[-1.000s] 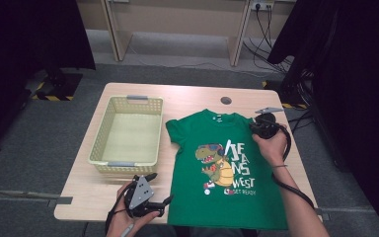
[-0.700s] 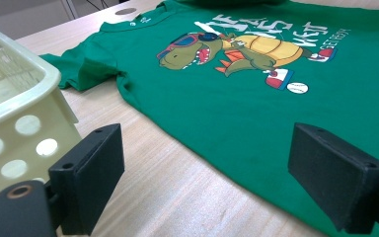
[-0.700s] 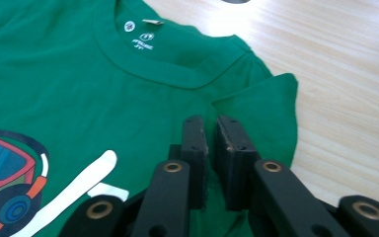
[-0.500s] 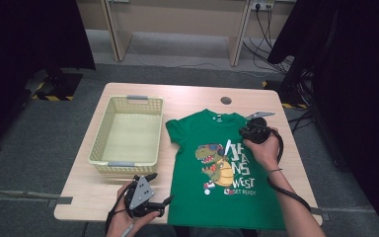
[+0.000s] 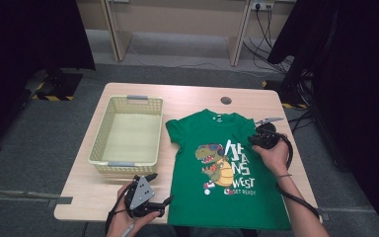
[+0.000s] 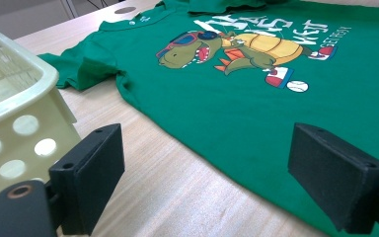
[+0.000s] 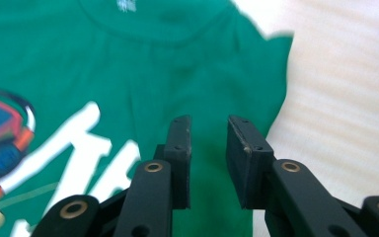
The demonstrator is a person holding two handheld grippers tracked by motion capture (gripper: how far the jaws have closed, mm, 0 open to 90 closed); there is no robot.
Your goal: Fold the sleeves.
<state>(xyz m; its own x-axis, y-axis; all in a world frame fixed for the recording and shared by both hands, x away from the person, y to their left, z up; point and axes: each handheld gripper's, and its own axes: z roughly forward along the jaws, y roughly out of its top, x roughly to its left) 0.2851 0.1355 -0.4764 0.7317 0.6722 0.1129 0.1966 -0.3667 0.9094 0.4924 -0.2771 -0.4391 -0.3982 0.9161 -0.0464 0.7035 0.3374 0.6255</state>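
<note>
Right gripper view: right gripper [image 7: 208,148], jaws slightly apart after opening, nothing between them, hovers over the green T-shirt [image 5: 222,163], whose right sleeve lies folded in. Left gripper [image 5: 154,195], jaws wide apart, waits at the table's [image 5: 187,96] near edge. Folding barely begun; basket [image 5: 127,131] empty.

The right gripper [image 7: 208,140] hangs over the green T-shirt [image 7: 128,69], its two black jaws a narrow gap apart, with nothing clamped between them; they have just been opening. Beneath them lies plain green cloth, close to the shirt's edge. The neckline curves across the top. White lettering [image 7: 74,148] and part of a cartoon print [image 7: 2,128] sit at the left. Bare wooden tabletop [image 7: 345,84] runs along the right.
</note>
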